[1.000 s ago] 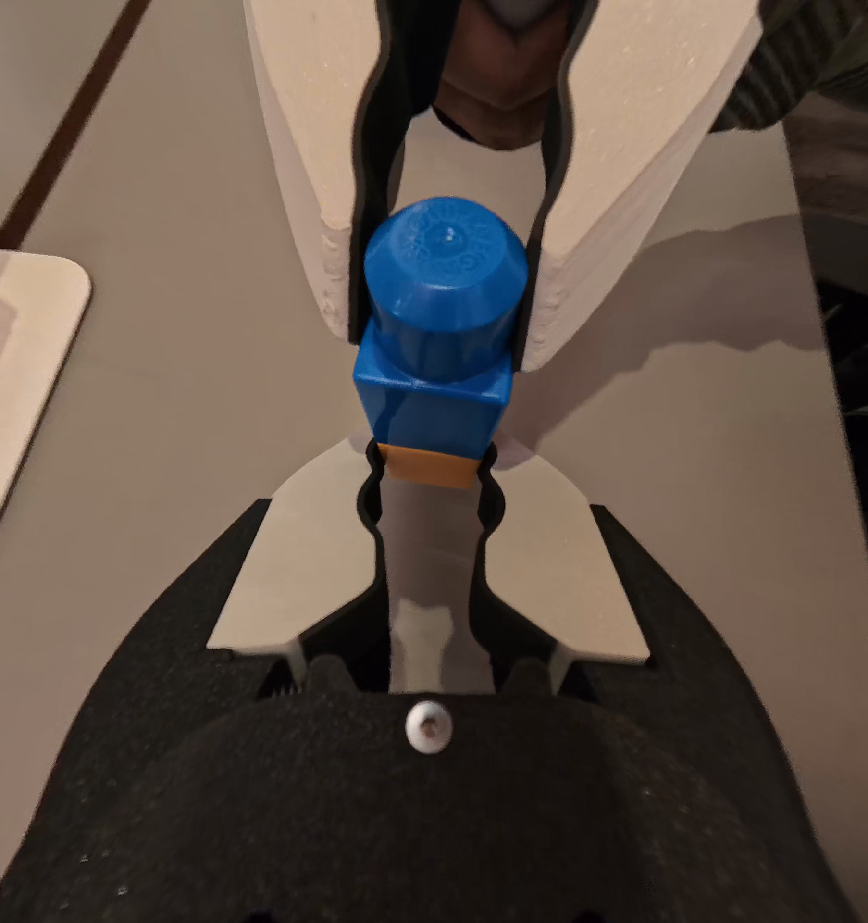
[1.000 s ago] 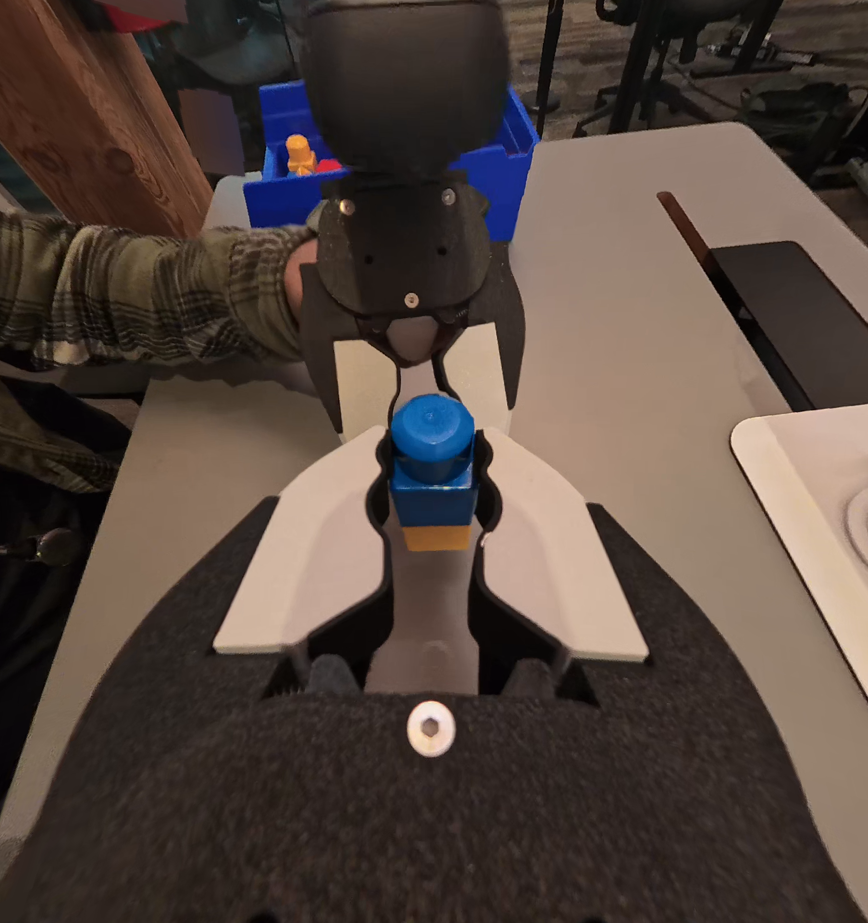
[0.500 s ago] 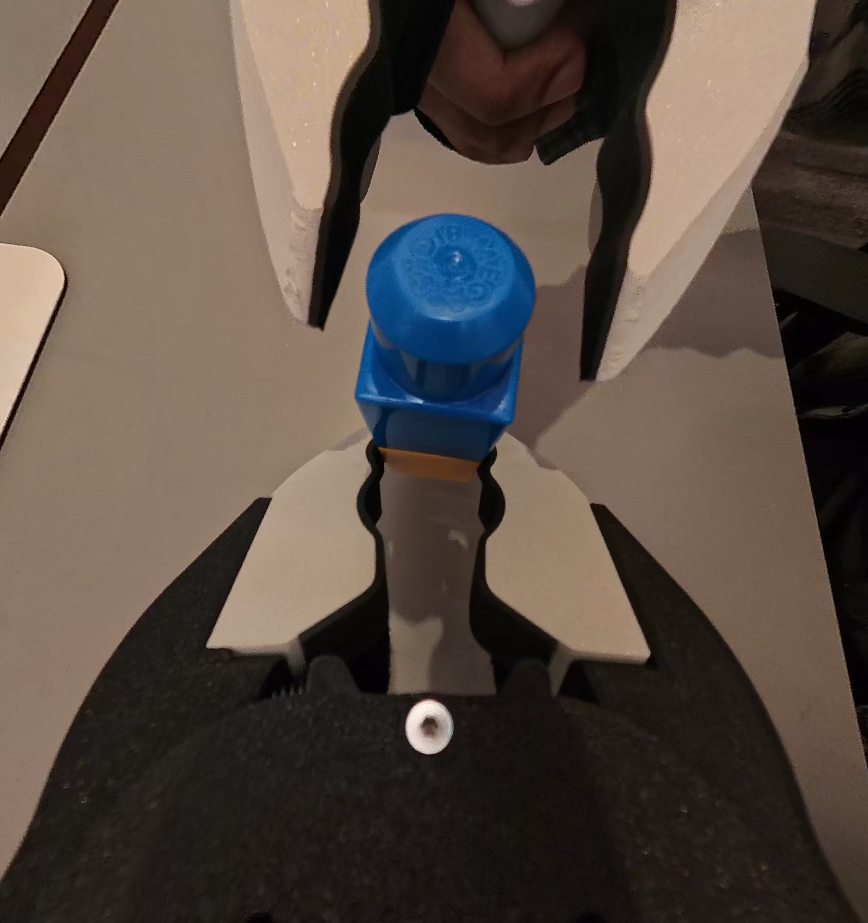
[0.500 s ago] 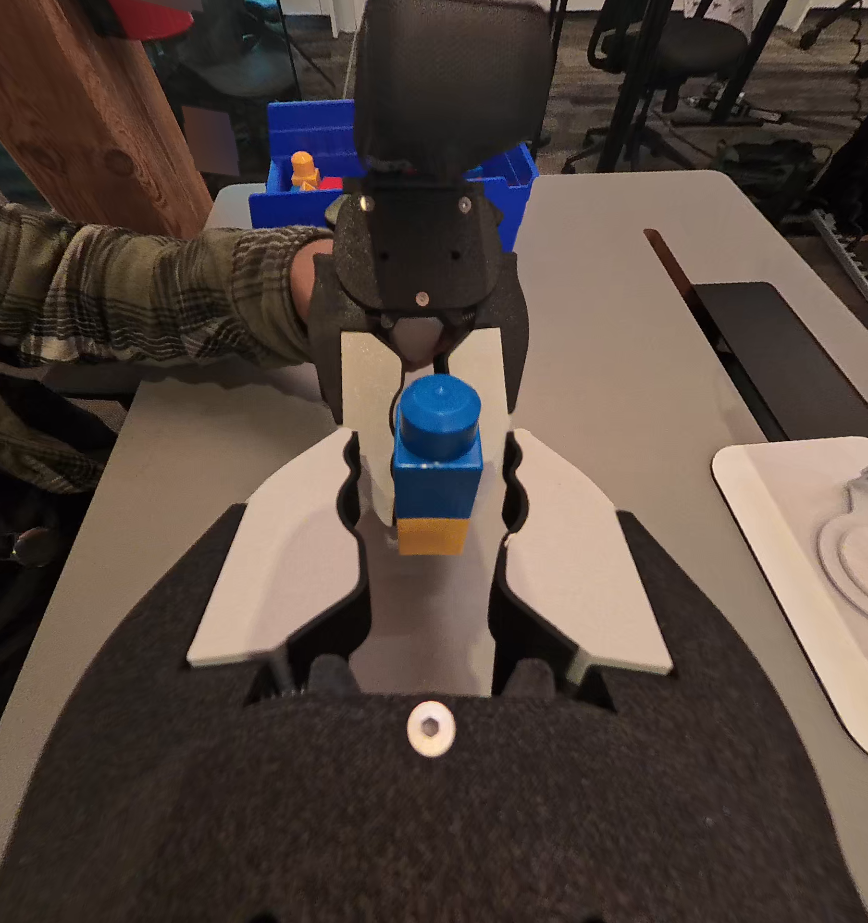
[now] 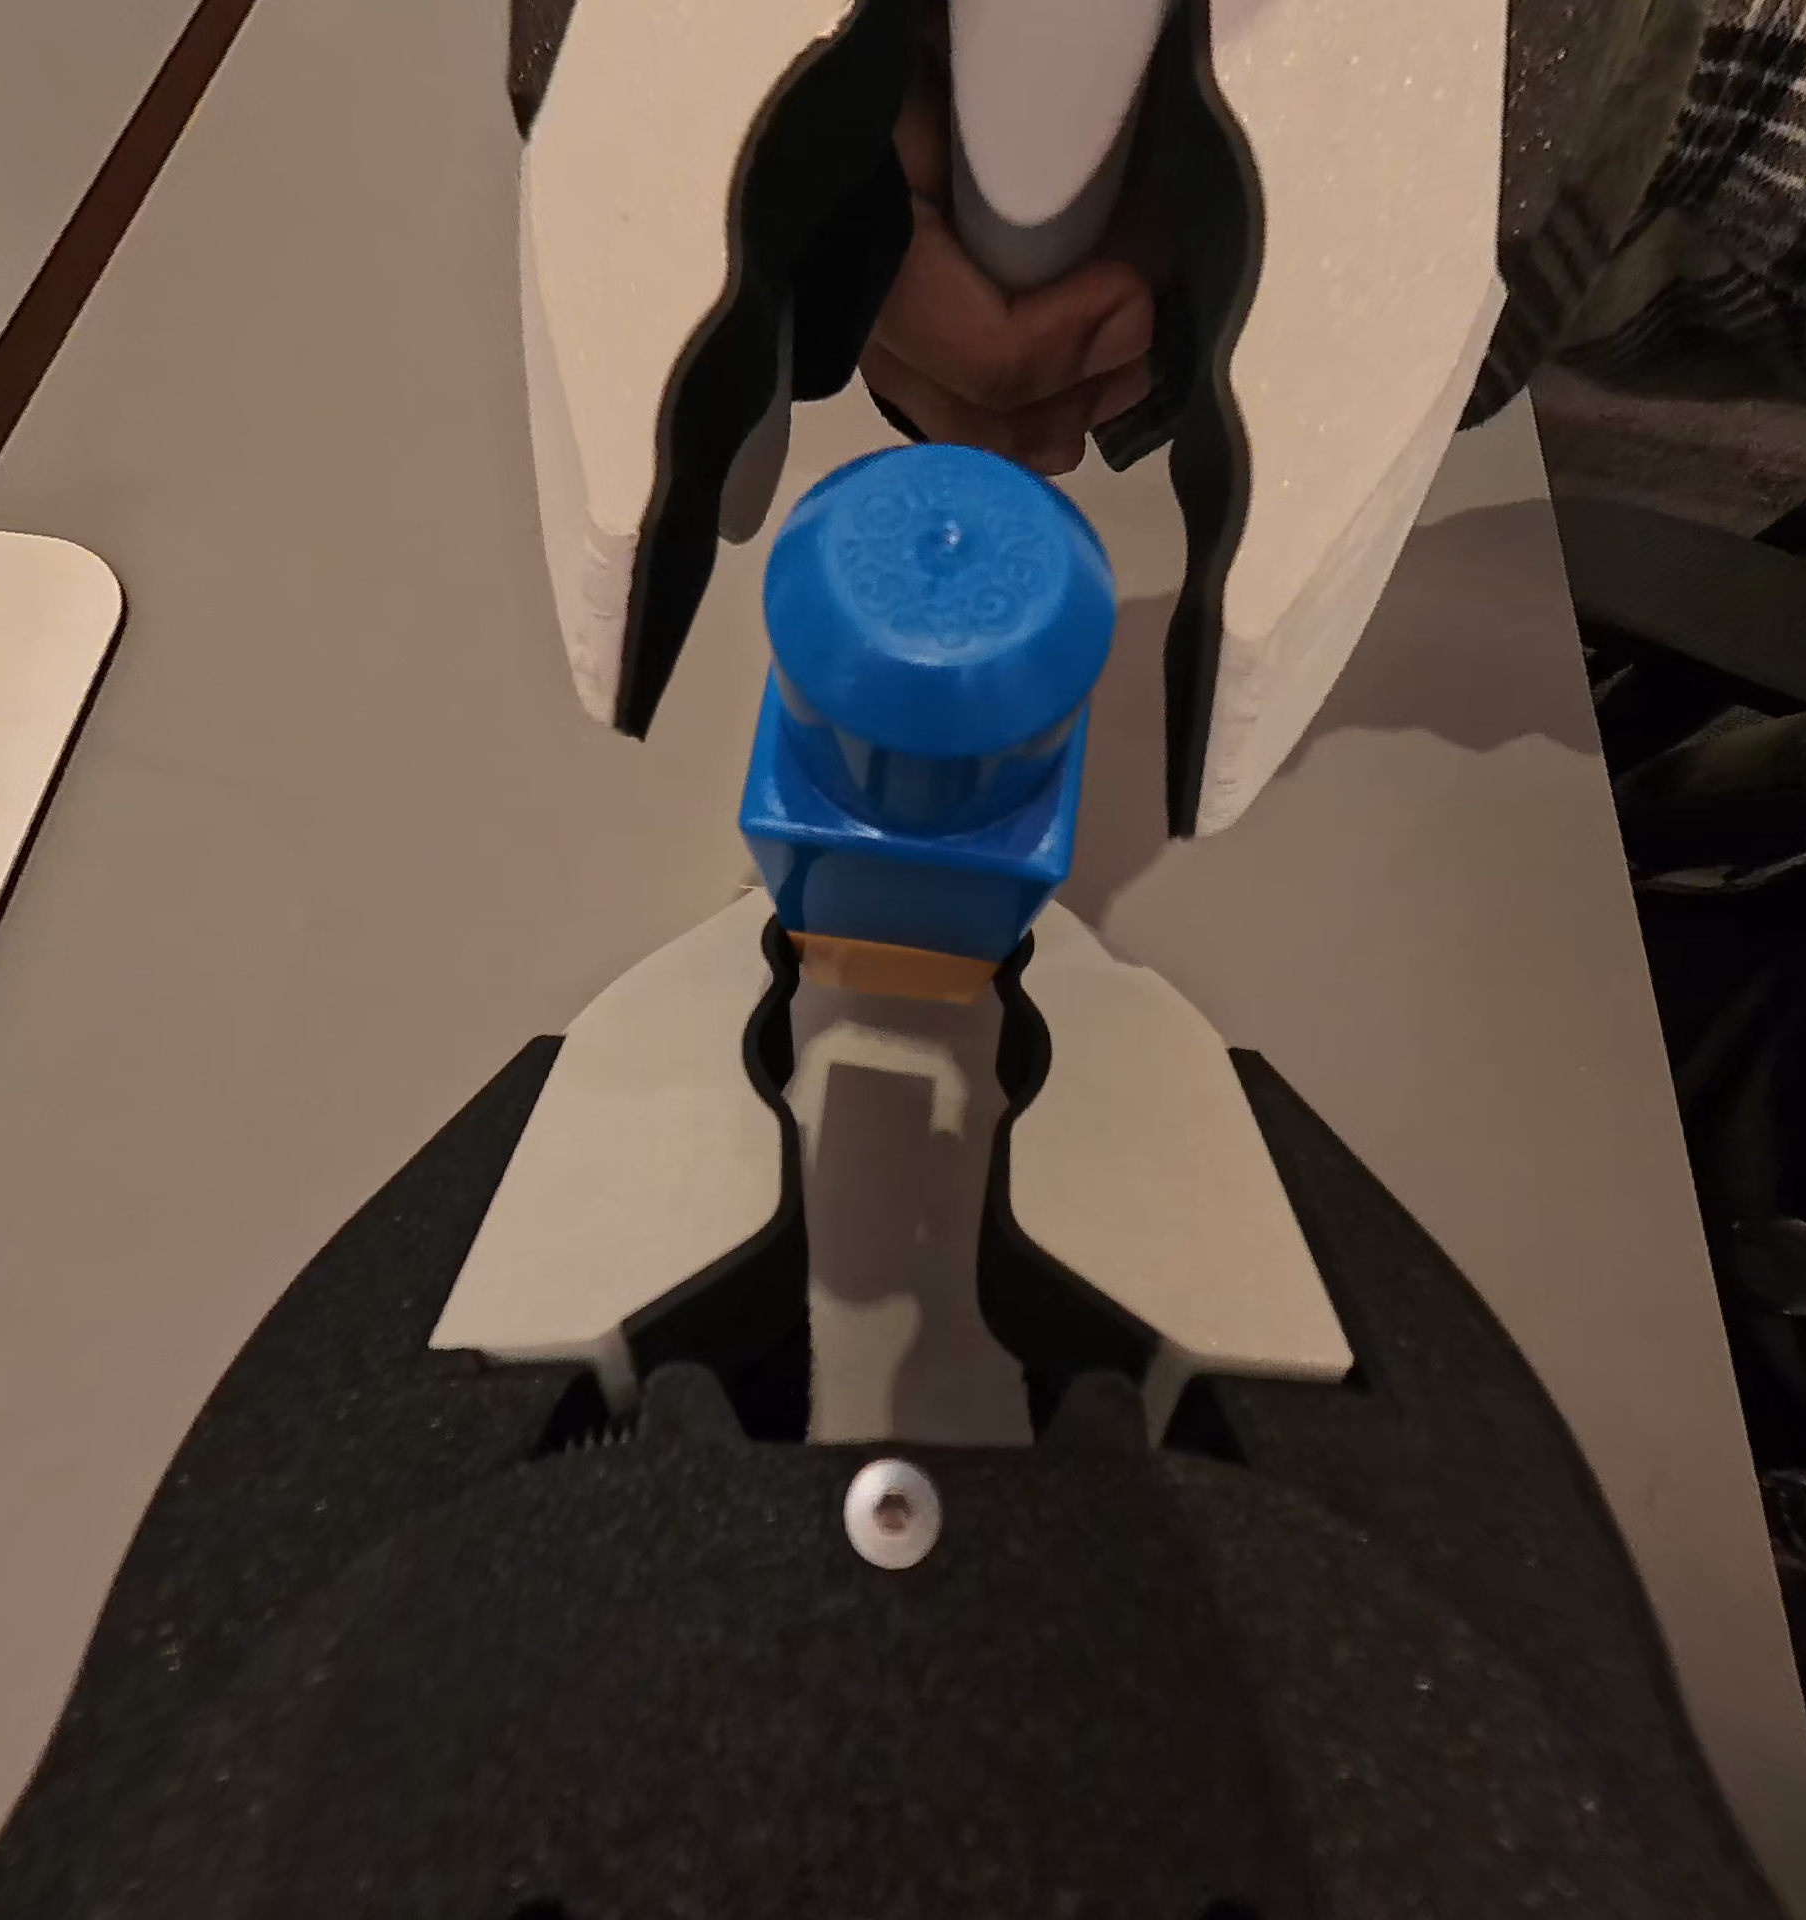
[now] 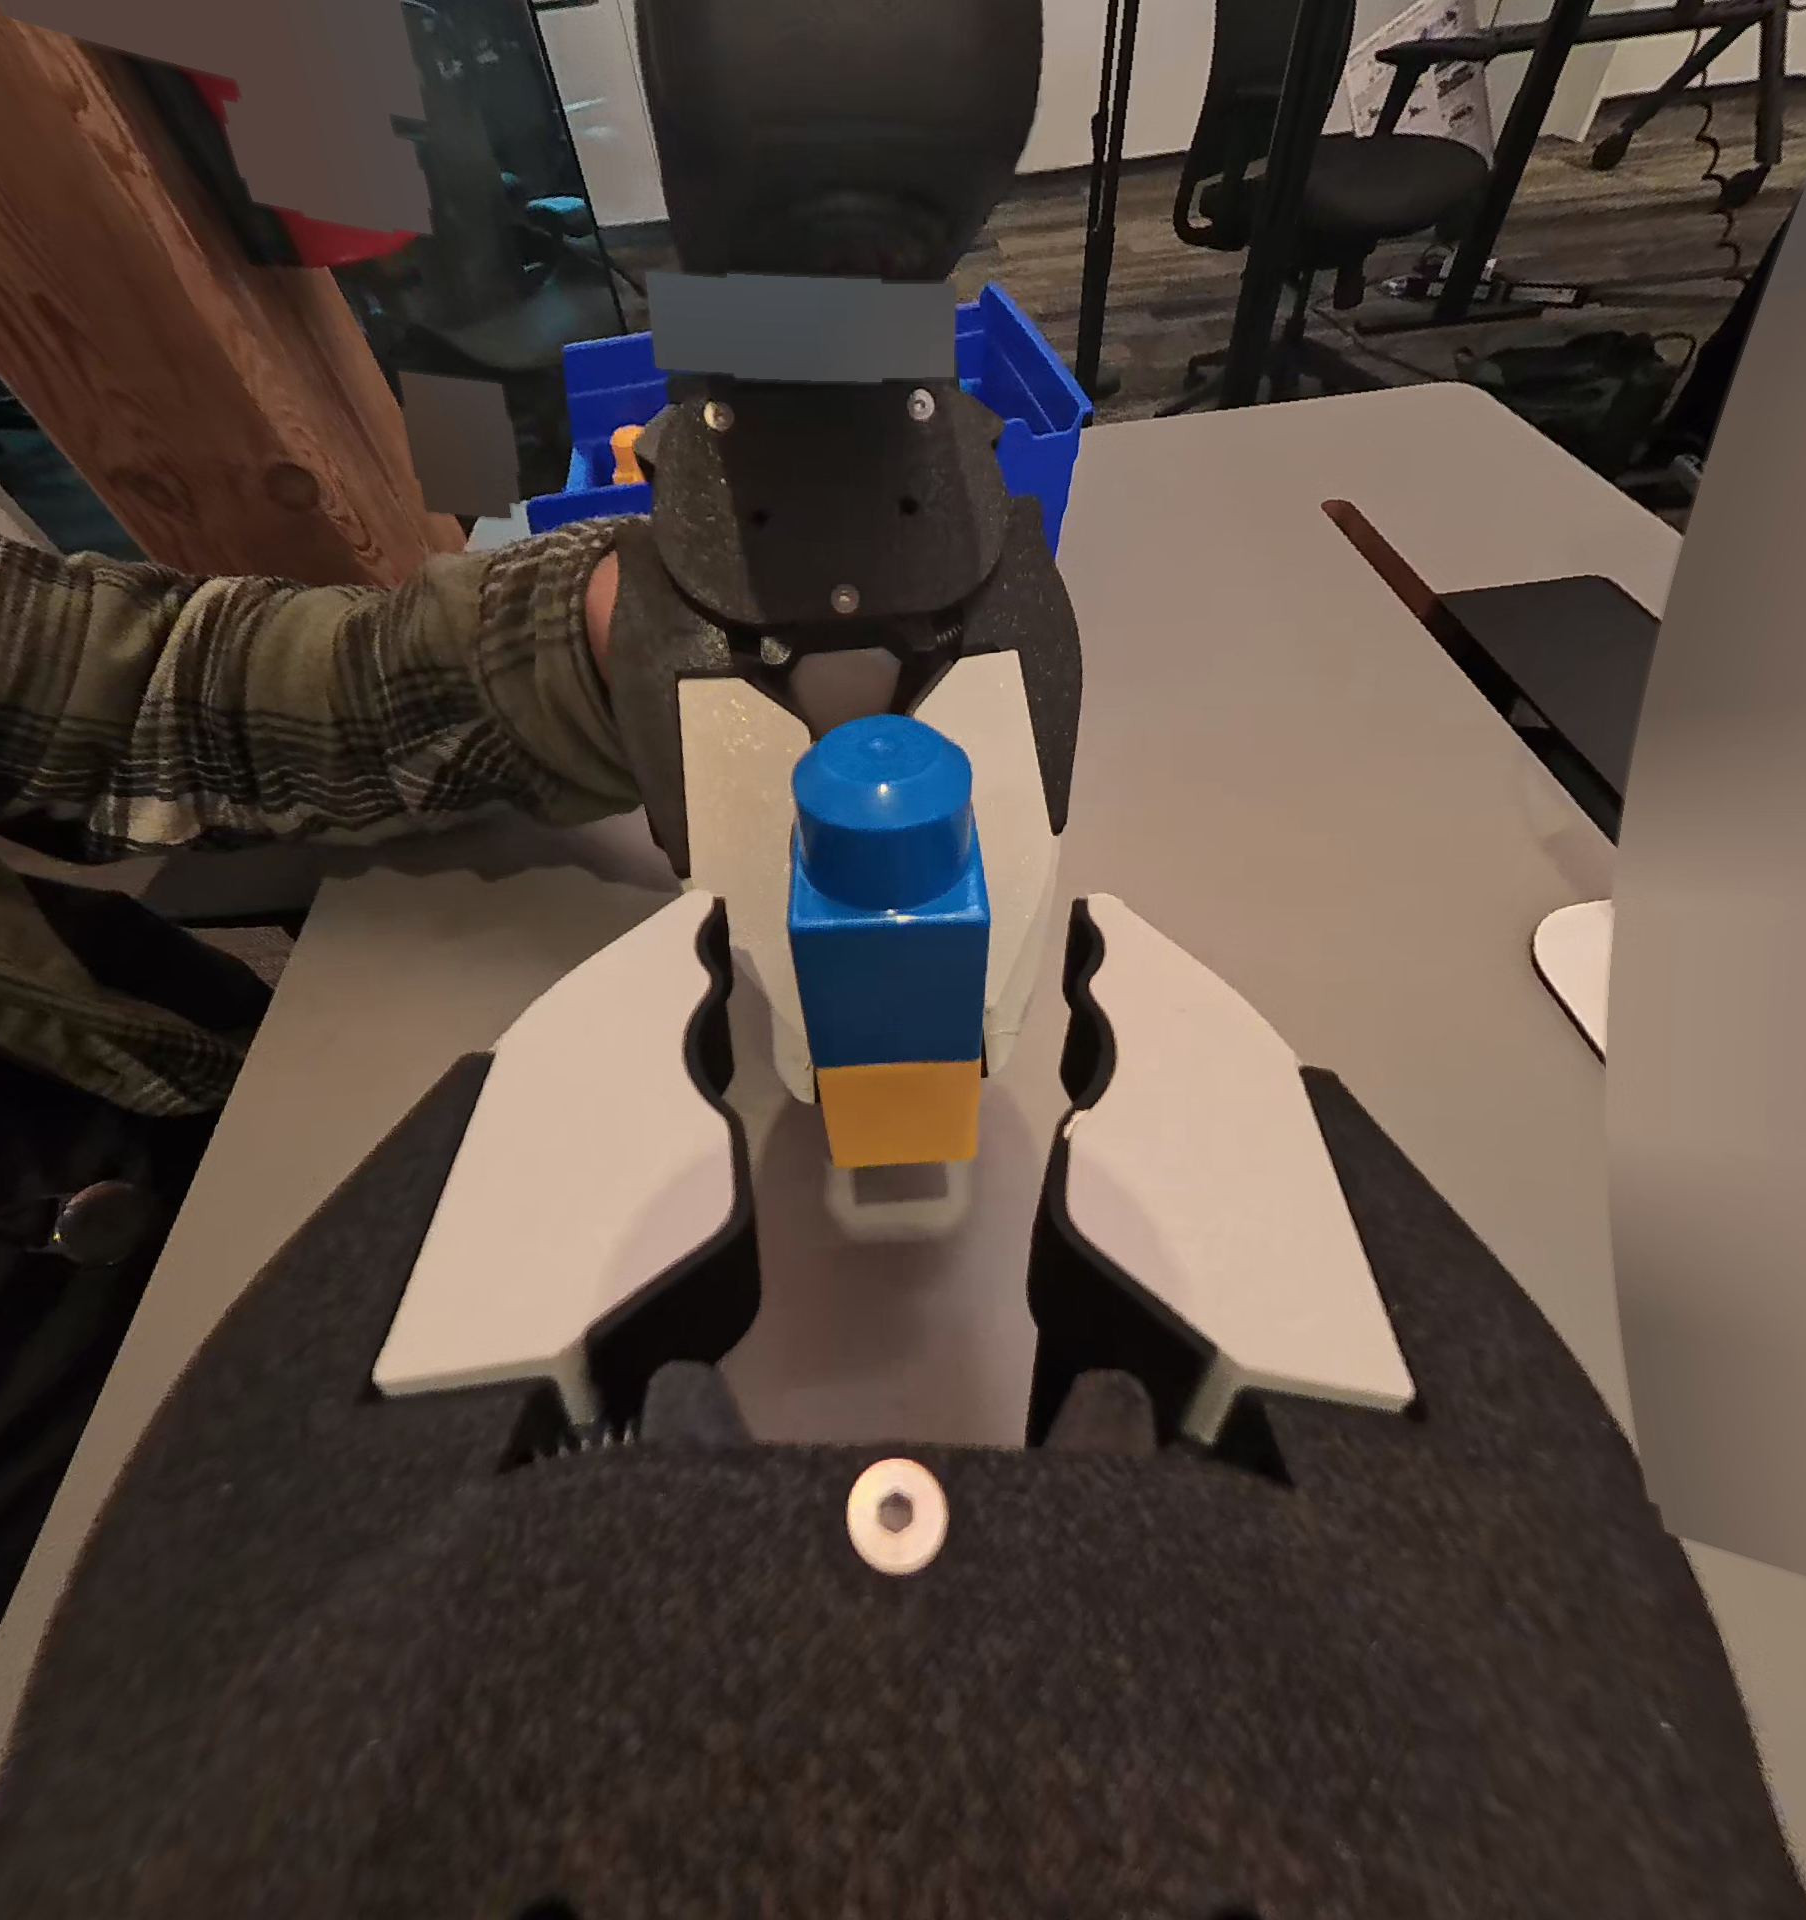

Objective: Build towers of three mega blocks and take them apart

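Observation:
A two-block tower, a blue block point(image 5: 909, 831) on an orange block point(image 5: 894, 966), is upright on the grey table point(image 5: 307, 935). My left gripper point(image 5: 899, 951) is shut on the tower's lower part, its pads pressed against the orange block's sides. In the right wrist view, its white fingers point(image 6: 738, 831) stand behind the blue block point(image 6: 888, 966), which sits on the orange block point(image 6: 899, 1112). My right gripper point(image 6: 894, 935) is open. Its fingers flank the blue block with a clear gap on each side. It also shows from above in the left wrist view point(image 5: 909, 769).
A blue bin point(image 6: 1024, 416) holding an orange piece point(image 6: 624, 452) stands at the table's far end. A white tray point(image 5: 16, 727) lies to one side and also shows in the right wrist view point(image 6: 1574, 966). A black slab point(image 6: 1543, 665) lies beyond it. A plaid sleeve point(image 6: 255, 707) reaches in by a wooden post point(image 6: 151, 343).
My right gripper was shut on the blue block a second ago; it has opened wide and let go. My left gripper has kept its hold on the tower.

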The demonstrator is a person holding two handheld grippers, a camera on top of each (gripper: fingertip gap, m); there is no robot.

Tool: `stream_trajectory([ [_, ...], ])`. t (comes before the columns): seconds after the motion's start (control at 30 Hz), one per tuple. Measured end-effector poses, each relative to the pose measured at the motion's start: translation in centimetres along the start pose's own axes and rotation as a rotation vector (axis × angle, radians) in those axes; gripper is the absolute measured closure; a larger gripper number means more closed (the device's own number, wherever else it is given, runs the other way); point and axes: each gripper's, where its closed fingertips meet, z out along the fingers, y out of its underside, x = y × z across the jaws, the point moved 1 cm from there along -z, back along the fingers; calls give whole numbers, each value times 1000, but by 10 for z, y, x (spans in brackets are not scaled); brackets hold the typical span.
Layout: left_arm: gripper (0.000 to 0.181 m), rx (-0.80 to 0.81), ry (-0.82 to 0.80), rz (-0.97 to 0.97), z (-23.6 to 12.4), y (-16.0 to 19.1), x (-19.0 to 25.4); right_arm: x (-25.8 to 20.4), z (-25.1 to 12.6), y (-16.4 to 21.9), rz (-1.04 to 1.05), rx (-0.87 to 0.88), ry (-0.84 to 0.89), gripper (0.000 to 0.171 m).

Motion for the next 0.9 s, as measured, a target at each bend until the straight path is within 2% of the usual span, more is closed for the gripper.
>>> stream_trajectory([
  [0.67, 145, 49, 10, 0, -9, -8, 3, 0, -1, 22, 55, 69, 3, 123],
  [0.9, 145, 62, 19, -4, -9, -9, 3, -4, 1, 21, 61, 83, -34, 135],
])
